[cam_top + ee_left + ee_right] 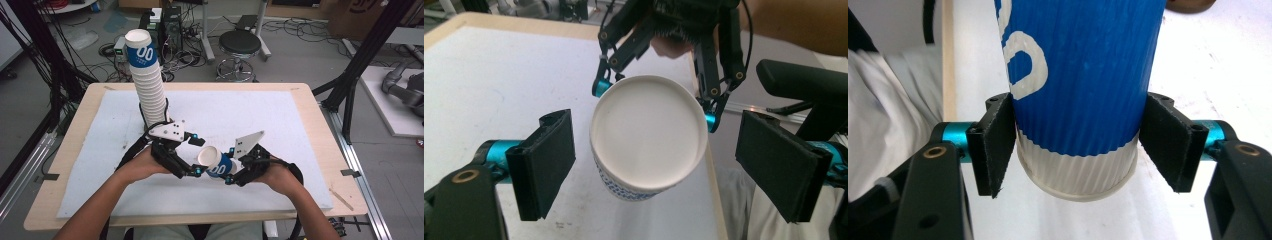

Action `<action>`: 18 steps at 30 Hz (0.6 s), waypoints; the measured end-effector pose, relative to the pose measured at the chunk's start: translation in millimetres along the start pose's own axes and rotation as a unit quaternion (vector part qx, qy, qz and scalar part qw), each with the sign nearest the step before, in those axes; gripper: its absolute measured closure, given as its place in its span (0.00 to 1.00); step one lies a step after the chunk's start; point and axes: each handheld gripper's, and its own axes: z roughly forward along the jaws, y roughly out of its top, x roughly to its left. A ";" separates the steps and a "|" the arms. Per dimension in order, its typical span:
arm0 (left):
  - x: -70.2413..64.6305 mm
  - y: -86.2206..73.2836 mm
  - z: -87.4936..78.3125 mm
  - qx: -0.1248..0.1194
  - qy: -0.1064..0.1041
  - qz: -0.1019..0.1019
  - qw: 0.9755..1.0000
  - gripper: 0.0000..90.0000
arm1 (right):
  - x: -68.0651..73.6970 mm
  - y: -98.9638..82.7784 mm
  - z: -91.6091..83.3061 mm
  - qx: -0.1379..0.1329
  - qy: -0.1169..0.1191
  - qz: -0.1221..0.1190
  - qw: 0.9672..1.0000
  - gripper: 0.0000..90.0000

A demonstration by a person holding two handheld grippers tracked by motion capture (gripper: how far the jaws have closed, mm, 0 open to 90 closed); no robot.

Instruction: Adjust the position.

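High view: white mat on wooden table, cluttered floor.

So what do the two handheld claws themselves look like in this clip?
Both the left claw and the right claw are black linkage frames with cyan joints, flat black pads and trailing black cables. Each carries a pale three-cornered plate with small holes. The forearms are bare.

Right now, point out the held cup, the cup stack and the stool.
held cup [218,164]: high view, on its blue side wall.
cup stack [148,85]: high view, on the ribbed rims midway up.
stool [240,42]: high view, on its black seat.
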 end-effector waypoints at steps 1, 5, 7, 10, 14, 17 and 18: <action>0.4 -0.2 1.9 0.006 0.002 0.000 1.000 0.18 | 0.0 3.0 0.0 0.009 -0.001 -0.005 1.000 0.37; 1.9 0.1 9.6 0.031 0.004 -0.003 1.000 0.18 | -0.1 14.8 2.7 0.048 -0.004 -0.021 0.999 0.37; 2.7 1.2 13.0 0.038 0.000 -0.002 0.999 0.19 | 0.0 16.7 3.8 0.056 -0.006 -0.026 0.998 0.37; 3.5 2.9 17.2 0.053 -0.002 -0.005 0.999 0.20 | 0.9 21.5 5.7 0.074 -0.003 -0.035 0.997 0.37; 5.5 1.6 21.4 0.063 -0.003 -0.013 0.998 0.24 | 2.4 24.8 5.8 0.078 -0.006 -0.043 0.996 0.37; 7.8 1.0 22.4 0.072 -0.007 -0.015 0.997 0.28 | 4.3 24.9 4.2 0.088 -0.012 -0.044 0.995 0.37; 7.7 0.7 22.9 0.073 -0.008 -0.012 0.997 0.31 | 4.1 24.6 4.1 0.089 -0.014 -0.047 0.995 0.37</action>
